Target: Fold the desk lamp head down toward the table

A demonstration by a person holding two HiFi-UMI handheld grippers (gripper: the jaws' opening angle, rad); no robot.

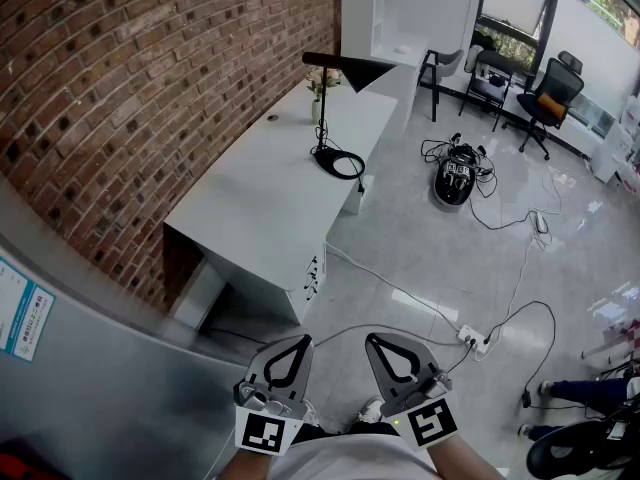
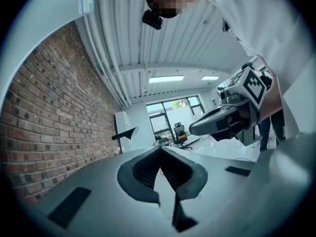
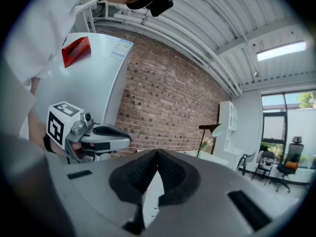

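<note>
Brick wall (image 1: 150, 68), glossy pale floor (image 1: 400, 238), office chairs (image 1: 550, 93), tall windows (image 1: 510, 8), white shelving (image 1: 385, 8)

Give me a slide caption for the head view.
Left gripper and right gripper shut, far from black desk lamp on white table.

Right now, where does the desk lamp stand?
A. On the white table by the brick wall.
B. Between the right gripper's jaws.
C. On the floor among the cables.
A: the desk lamp stands with its base on the white table.

Left tongs (image 1: 299, 342) and right tongs (image 1: 377, 340) hover closed, level.
</note>
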